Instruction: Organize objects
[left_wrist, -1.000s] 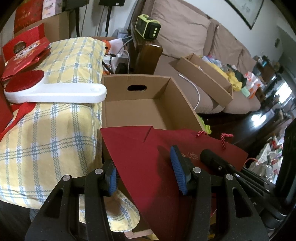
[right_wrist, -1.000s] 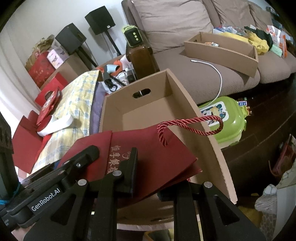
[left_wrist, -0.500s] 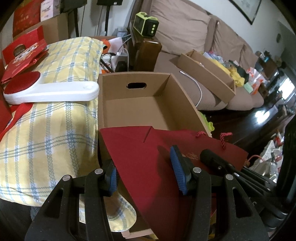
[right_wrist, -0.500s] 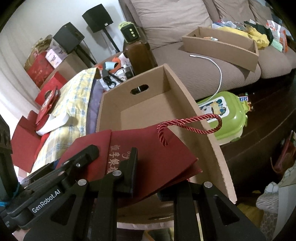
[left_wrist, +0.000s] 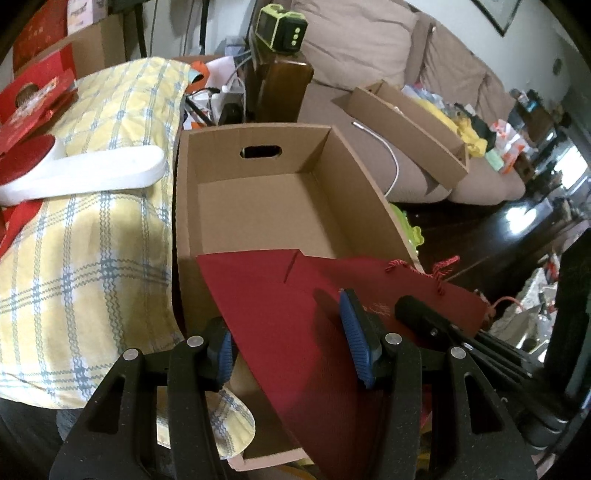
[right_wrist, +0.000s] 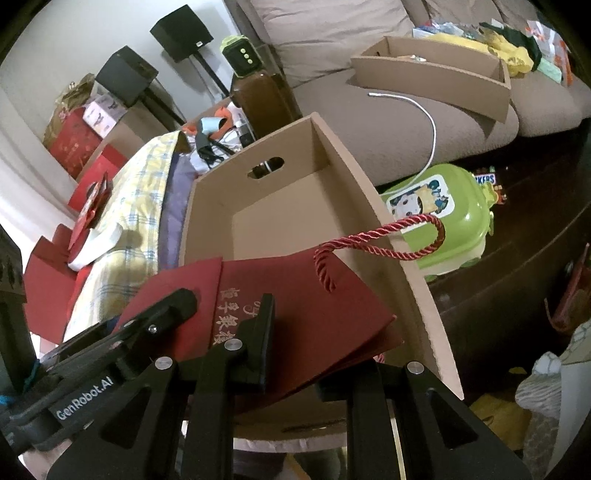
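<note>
A flat dark red paper gift bag (left_wrist: 280, 317) with a red rope handle (right_wrist: 388, 240) lies over the near end of an open cardboard box (left_wrist: 266, 199). My left gripper (left_wrist: 291, 350) straddles the bag's edge: one blue pad (left_wrist: 352, 339) rests on top, the other is beside and below it, jaws wide apart. My right gripper (right_wrist: 295, 343) grips the same bag (right_wrist: 295, 314) near its printed gold text. The box (right_wrist: 295, 199) is bare inside.
A white-handled brush with a red pad (left_wrist: 74, 173) lies on a yellow plaid pillow (left_wrist: 92, 240) left of the box. A sofa (left_wrist: 369, 55) with a second cardboard box (left_wrist: 406, 122) is behind. A green plastic stool (right_wrist: 443, 214) sits right of the box.
Both grippers and the red bag have moved forward over the box's near end. The grip on the bag is unchanged.
</note>
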